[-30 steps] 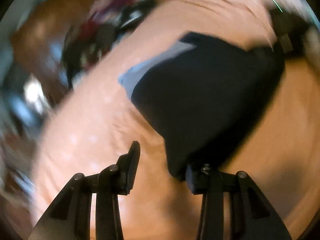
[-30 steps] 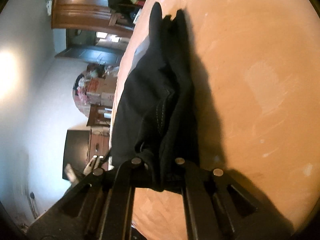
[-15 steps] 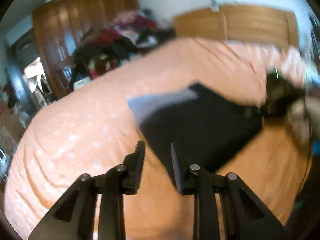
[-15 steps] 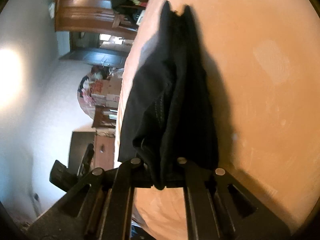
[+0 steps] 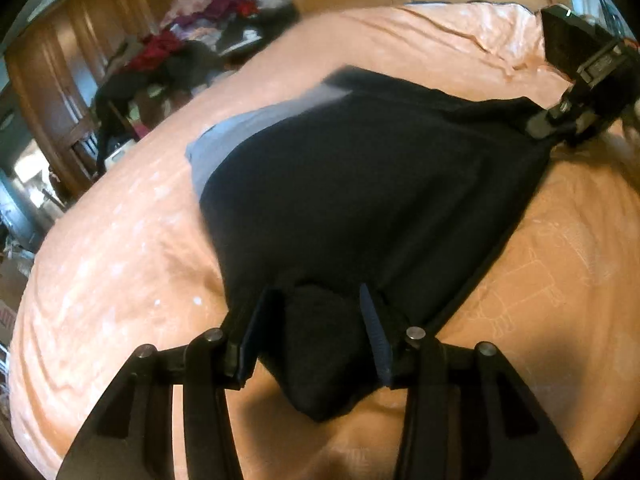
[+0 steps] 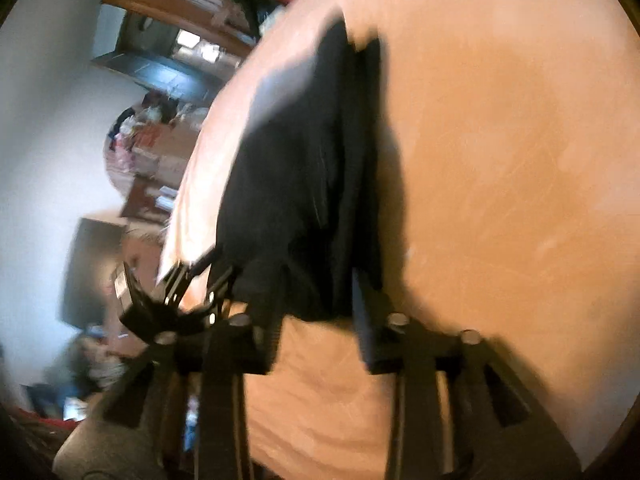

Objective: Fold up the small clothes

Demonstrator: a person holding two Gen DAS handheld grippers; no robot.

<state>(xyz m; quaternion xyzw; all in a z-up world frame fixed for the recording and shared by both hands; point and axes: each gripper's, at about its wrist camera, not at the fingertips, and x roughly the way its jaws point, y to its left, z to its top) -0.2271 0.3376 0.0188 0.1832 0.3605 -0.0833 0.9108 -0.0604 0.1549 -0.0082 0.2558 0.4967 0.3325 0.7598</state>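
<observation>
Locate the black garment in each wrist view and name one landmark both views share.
Left wrist: black garment fills the centre, running from the left gripper to the right gripper at upper right.
Right wrist: it hangs centre-left, above the right gripper.
Shared landmark: the orange bedspread.

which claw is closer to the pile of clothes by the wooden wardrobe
Left. The left claw is at the near corner of the black garment, on the side toward the clothes pile. The right claw is at the opposite corner.

no readable text, labels or numbers in either view (motion blur throughout), faint line-drawn print on bedsheet (image 5: 532,280), not lettering
</observation>
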